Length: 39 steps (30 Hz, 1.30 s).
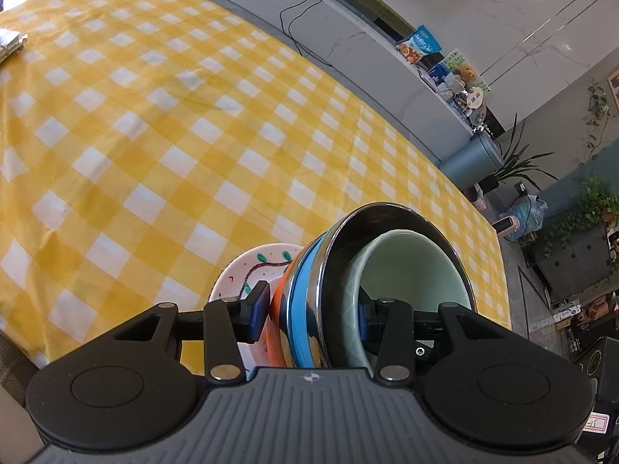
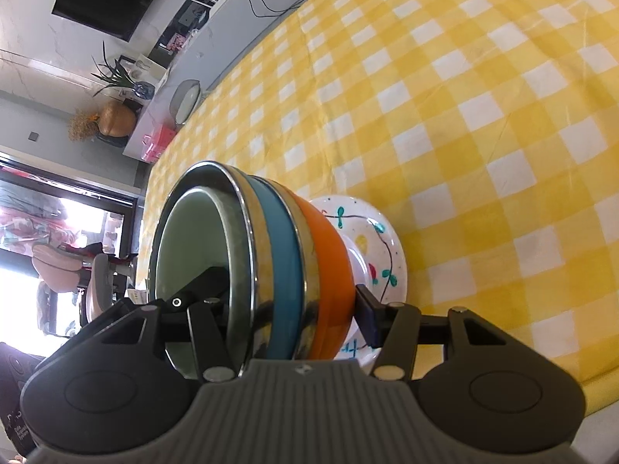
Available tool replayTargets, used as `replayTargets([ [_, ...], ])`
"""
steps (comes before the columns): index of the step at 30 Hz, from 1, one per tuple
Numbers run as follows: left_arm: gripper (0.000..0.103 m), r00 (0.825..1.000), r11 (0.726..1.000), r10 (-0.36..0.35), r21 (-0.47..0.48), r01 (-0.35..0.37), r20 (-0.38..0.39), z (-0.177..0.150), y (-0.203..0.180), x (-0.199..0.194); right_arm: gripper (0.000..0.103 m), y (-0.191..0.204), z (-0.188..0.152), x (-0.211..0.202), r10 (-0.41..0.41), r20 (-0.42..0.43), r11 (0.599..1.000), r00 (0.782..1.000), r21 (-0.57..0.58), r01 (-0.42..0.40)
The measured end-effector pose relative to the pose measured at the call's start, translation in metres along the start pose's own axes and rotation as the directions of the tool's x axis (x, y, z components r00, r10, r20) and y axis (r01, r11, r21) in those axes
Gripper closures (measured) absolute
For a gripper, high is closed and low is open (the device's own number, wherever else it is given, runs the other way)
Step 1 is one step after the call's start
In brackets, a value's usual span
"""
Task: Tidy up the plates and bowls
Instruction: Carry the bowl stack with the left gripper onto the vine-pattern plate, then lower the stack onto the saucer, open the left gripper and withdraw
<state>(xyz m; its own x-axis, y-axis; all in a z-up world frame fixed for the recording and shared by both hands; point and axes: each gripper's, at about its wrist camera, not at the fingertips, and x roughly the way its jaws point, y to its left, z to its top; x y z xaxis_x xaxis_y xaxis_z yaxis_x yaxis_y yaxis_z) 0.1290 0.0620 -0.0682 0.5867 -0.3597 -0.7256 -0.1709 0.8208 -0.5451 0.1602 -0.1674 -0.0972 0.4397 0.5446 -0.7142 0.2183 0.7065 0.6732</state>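
Both grippers clamp one nested stack, seen edge-on in each wrist view w/ the tabletop (image 1: 154,116) in yellow-and-white check cloth behind it.

Stack order, from the mouth back: pale green bowl (image 1: 406,270) sits inside a steel-rimmed bowl w/ a blue band (image 1: 301,309), that one sits in a steel-rimmed orange bowl (image 1: 279,301), and a white plate w/ painted vines and dots (image 1: 247,266) is at the base. Same order in the right wrist view: green bowl (image 2: 193,251), blue-band bowl (image 2: 284,251), orange bowl (image 2: 329,263), plate (image 2: 383,247).

Orientation: in the left wrist view the bowl mouths face right and the plate is at the left; in the right wrist view the mouths face left and the plate is at the right. The stack's axis (plate to mouth) runs across each frame, roughly along the line between that gripper's two fingers.

Left gripper (image 1: 313,313): jaws clenched across the stack, one pad against the plate's side, the other inside the green bowl.

Right gripper (image 2: 286,309): jaws likewise clenched across the stack, one finger reaching into the green bowl, the other pad pressed at the plate.

Whether the plate touches the cloth or is held just above it, I can't tell.

Beyond the tabletop edge: a grey counter (image 1: 348,31) w/ a black cable (image 1: 305,7).
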Motion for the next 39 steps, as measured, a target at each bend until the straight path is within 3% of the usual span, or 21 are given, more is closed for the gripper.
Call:
replayTargets([
  [21, 0.055, 0.999, 1.0, 0.024, -0.005, -0.024, -0.024, 0.001, 0.009, 0.014, 0.046, -0.007, -0.003, 0.015, -0.022, -0.032, 1.0, 0.999, -0.015, 0.021],
  [23, 0.049, 0.999, 0.999, 0.033, 0.001, -0.033, -0.016, 0.001, 0.009, 0.014, 0.045, -0.005, -0.004, 0.014, -0.031, -0.028, 0.999, 0.999, -0.027, 0.03],
  [26, 0.036, 0.999, 0.999, 0.033, -0.003, -0.033, -0.007, 0.001, 0.009, 0.012, 0.034, -0.003, -0.004, 0.008, -0.034, 0.004, 0.998, 0.999, -0.045, 0.034],
  [29, 0.034, 0.999, 0.999, 0.033, -0.007, -0.033, 0.004, 0.002, 0.009, 0.009, 0.026, -0.001, -0.003, 0.001, -0.042, 0.037, 0.998, 0.998, -0.055, 0.044],
  [35, 0.033, 0.994, 0.997, 0.049, 0.055, -0.054, 0.095, 0.003, -0.007, -0.017, 0.025, 0.007, -0.006, -0.019, -0.044, 0.099, 0.994, 0.994, -0.095, 0.053],
  [39, 0.033, 0.983, 0.983, 0.057, 0.163, -0.086, 0.174, -0.003, -0.026, -0.043, 0.025, 0.024, -0.015, -0.045, -0.097, 0.219, 0.971, 0.971, -0.193, 0.141],
])
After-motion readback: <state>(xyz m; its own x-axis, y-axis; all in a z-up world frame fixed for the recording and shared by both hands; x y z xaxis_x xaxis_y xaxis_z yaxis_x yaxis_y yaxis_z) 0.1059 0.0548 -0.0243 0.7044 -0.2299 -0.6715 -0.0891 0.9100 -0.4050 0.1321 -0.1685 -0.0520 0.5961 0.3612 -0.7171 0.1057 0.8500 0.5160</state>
